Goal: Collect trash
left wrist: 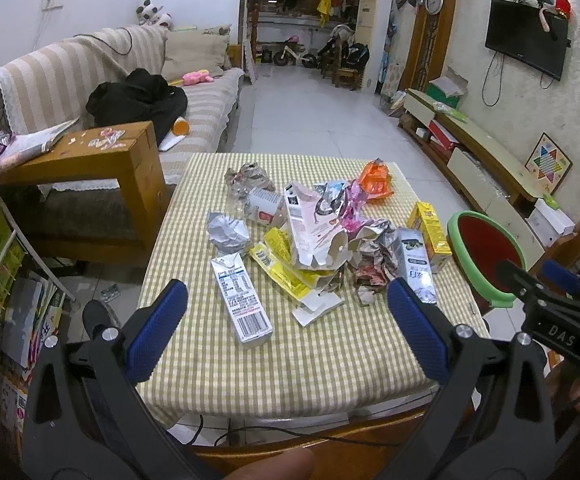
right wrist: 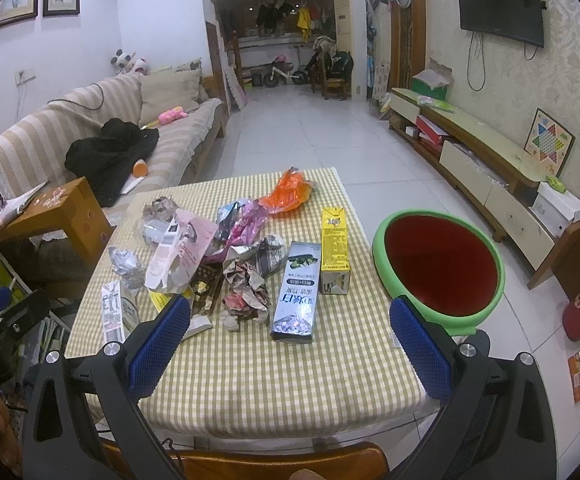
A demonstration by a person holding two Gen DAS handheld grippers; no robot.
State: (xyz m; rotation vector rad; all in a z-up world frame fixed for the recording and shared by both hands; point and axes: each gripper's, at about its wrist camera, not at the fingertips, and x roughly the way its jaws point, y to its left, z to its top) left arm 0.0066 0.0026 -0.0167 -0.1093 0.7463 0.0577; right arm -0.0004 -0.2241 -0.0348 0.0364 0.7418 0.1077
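Note:
A pile of trash lies on the checked table (left wrist: pixel 310 360): a white milk carton (left wrist: pixel 241 304), a grey-blue carton (left wrist: pixel 418 268), a yellow carton (left wrist: pixel 430 232), a torn pink box (left wrist: pixel 314 224), crumpled paper (left wrist: pixel 374 256), foil (left wrist: pixel 227 234) and an orange bag (left wrist: pixel 376 178). A green-rimmed red bin (left wrist: pixel 490 256) stands at the table's right edge. My left gripper (left wrist: pixel 285 320) is open and empty above the near table. My right gripper (right wrist: pixel 290 328) is open and empty, with the grey-blue carton (right wrist: pixel 296 292), yellow carton (right wrist: pixel 334 248) and bin (right wrist: pixel 442 272) ahead.
A striped sofa (left wrist: pixel 89 76) and a wooden side table (left wrist: pixel 89 176) stand to the left. A low TV cabinet (left wrist: pixel 482 152) runs along the right wall. A wooden chair back (right wrist: pixel 249 464) is at the near table edge. Tiled floor stretches beyond.

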